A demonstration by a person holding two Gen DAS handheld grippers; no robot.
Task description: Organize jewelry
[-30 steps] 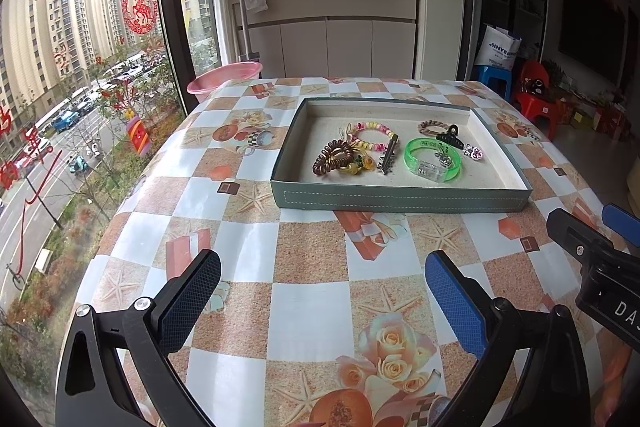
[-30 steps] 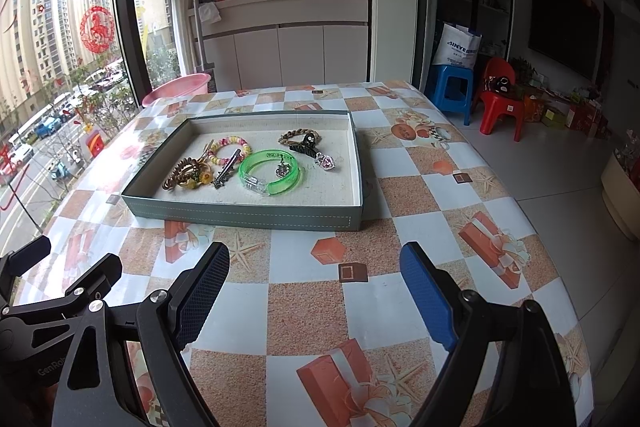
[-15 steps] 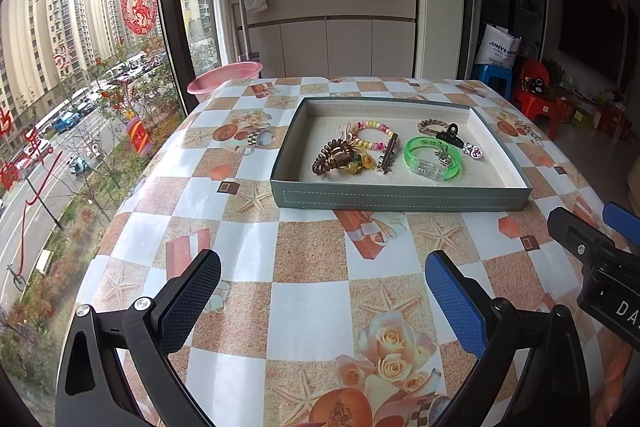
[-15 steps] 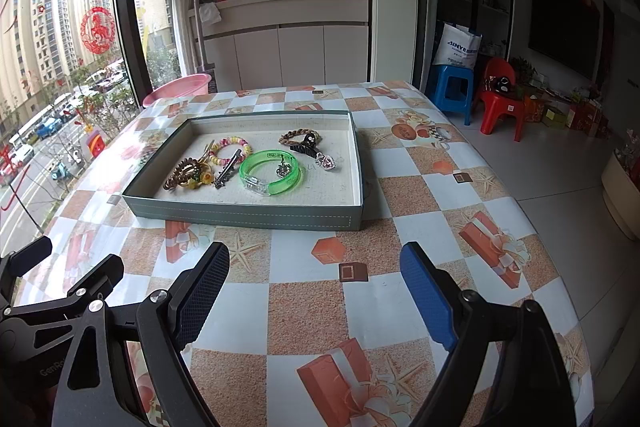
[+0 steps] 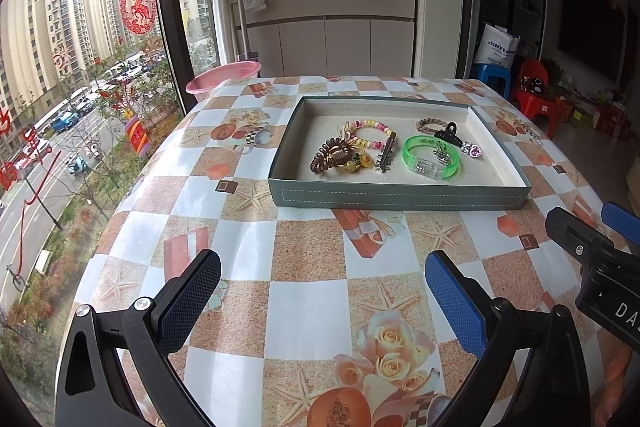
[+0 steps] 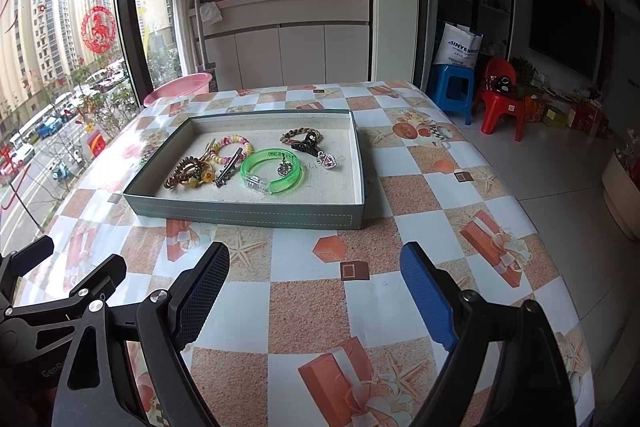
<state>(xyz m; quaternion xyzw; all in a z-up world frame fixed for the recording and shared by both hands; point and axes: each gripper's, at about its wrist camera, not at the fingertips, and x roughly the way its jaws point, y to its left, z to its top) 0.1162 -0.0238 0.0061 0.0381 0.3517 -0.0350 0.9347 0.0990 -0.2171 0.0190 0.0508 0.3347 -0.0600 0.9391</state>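
Jewelry lies gathered in the shallow grey-green rectangular tray (image 5: 396,197) on the desk (image 5: 304,259) with its checked, shell-printed cloth, and no piece shows on the cloth itself. That fits either a heap waiting to be sorted or a job already done, so judge the layout before you reach.

Your left tongs (image 5: 322,293) and right tongs (image 6: 314,291) both hang spread wide over the near desk, pinching nothing, well short of the tray.

If you do go in, come down over the tray's low front wall, not through it, and take single pieces by a free edge.

Inside the tray:
- a brown coiled hair tie (image 5: 330,155) at the left, touching small yellow charms (image 5: 356,163);
- a pastel beaded bracelet (image 5: 370,131) just behind;
- a dark metal hair clip (image 5: 386,157) alongside;
- a translucent green plastic bangle (image 5: 432,157) in the middle;
- a brown braided band (image 5: 430,125) with a black claw clip (image 5: 448,135) against it;
- a pink heart-shaped gem pendant (image 5: 474,150) at the right.

The left cluster looks tangled; lift slowly there.
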